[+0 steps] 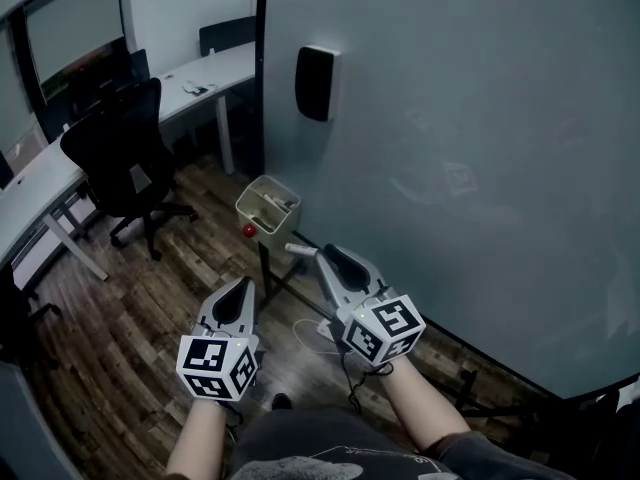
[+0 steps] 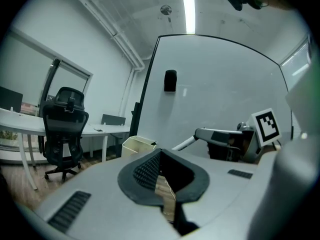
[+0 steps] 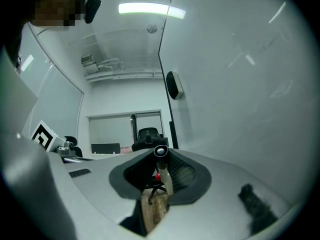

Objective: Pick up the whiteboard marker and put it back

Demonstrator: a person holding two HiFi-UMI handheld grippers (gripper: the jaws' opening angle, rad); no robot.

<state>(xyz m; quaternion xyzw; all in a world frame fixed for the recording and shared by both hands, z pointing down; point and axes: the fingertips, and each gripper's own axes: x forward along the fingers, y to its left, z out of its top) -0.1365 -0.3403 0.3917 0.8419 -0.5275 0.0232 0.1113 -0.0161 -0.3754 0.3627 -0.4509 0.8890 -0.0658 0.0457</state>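
Observation:
A white whiteboard marker (image 1: 299,250) sticks out leftward from my right gripper (image 1: 322,257), which is shut on it just below the big whiteboard (image 1: 460,148). In the right gripper view the marker (image 3: 163,173) stands between the pads with its round end toward the camera, and the right gripper (image 3: 161,159) clamps it. The left gripper view shows the marker (image 2: 182,143) poking from the right gripper (image 2: 196,134). My left gripper (image 1: 241,286) hovers over the wooden floor to the left, jaws together and holding nothing; its tips (image 2: 159,154) meet.
A black eraser (image 1: 316,83) hangs on the whiteboard's upper left. A cream container (image 1: 268,205) is mounted at the board's lower left corner, with a red knob (image 1: 248,231) below it. A black office chair (image 1: 125,158) and white desks (image 1: 205,73) stand to the left.

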